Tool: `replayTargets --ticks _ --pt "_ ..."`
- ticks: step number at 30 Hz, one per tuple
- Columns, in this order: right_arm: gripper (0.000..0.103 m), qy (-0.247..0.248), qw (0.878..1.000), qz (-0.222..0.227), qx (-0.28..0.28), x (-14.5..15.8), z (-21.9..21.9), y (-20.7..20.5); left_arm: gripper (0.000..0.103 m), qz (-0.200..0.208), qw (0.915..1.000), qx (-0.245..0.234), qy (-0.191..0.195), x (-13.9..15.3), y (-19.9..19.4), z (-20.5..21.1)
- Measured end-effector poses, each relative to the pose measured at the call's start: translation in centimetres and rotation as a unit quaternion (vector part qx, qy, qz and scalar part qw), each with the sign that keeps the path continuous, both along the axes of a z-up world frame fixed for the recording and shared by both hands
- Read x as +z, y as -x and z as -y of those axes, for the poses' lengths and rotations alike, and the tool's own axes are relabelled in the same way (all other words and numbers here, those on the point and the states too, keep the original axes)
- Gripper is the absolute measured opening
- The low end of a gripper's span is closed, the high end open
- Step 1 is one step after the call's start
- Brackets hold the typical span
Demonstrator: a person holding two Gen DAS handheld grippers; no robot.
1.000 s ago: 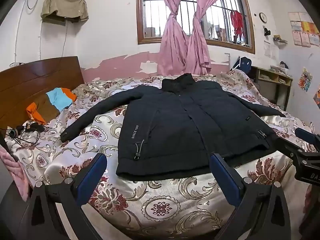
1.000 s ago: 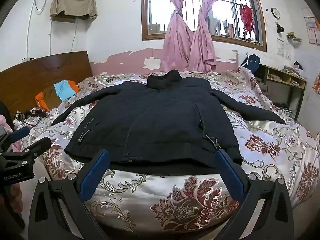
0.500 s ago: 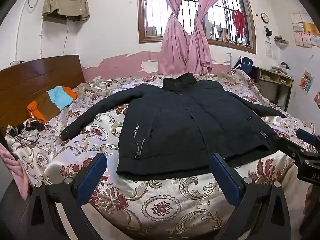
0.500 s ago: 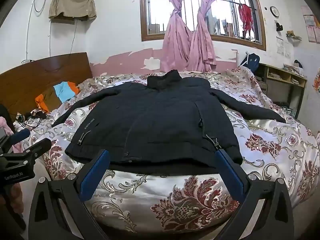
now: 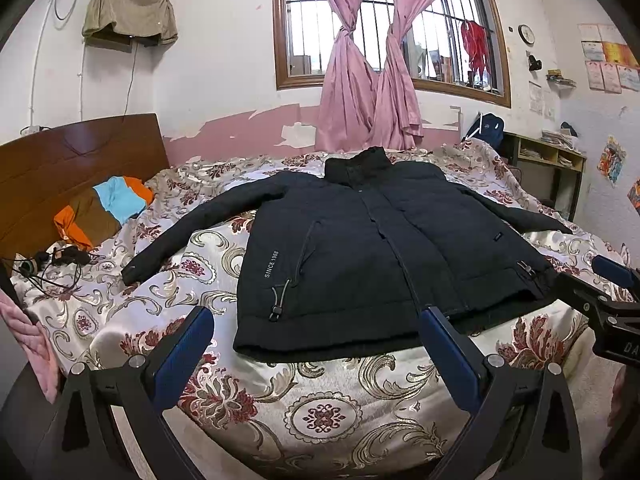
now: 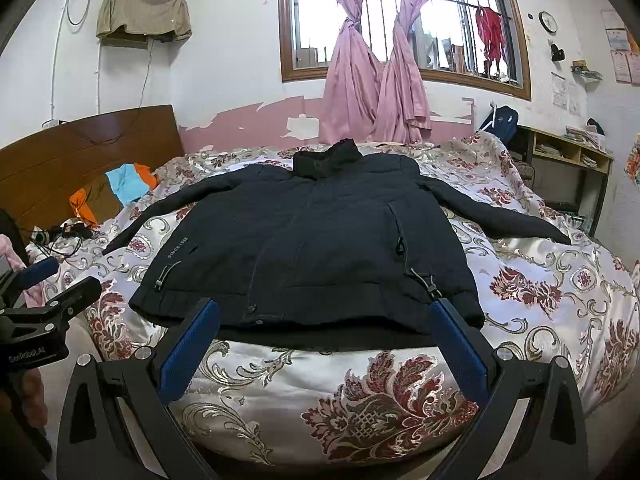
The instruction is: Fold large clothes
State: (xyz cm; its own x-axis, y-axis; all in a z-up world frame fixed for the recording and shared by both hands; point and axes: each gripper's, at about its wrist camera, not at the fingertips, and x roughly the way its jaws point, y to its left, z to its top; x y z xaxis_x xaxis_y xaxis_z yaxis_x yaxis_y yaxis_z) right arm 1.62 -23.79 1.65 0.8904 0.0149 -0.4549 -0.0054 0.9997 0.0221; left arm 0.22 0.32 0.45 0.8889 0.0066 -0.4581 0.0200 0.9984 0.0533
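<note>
Jacket [image 5: 372, 248] spread flat on bed [image 5: 320, 412], front up, sleeves out, hem at near edge. Left tongs [image 5: 316, 354] and right tongs [image 6: 324, 344] both agape, empty, short of hem. Risk: padded fabric bulky, slick; shallow pinch slips, fold skews.

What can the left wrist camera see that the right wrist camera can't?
Only the left wrist view shows the right gripper at its right edge and a colourful poster on the wall. Only the right wrist view shows the left gripper at its left edge. Both show the dark jacket spread flat on the flowery bedspread, the pink curtains, and open blue fingers in front.
</note>
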Motion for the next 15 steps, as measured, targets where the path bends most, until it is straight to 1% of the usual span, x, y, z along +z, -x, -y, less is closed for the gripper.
replayTargets --ticks 15 --pt "0.102 0.0 1.0 0.0 0.001 0.04 0.06 0.03 0.103 0.002 1.0 -0.002 -0.002 0.04 -0.01 0.19"
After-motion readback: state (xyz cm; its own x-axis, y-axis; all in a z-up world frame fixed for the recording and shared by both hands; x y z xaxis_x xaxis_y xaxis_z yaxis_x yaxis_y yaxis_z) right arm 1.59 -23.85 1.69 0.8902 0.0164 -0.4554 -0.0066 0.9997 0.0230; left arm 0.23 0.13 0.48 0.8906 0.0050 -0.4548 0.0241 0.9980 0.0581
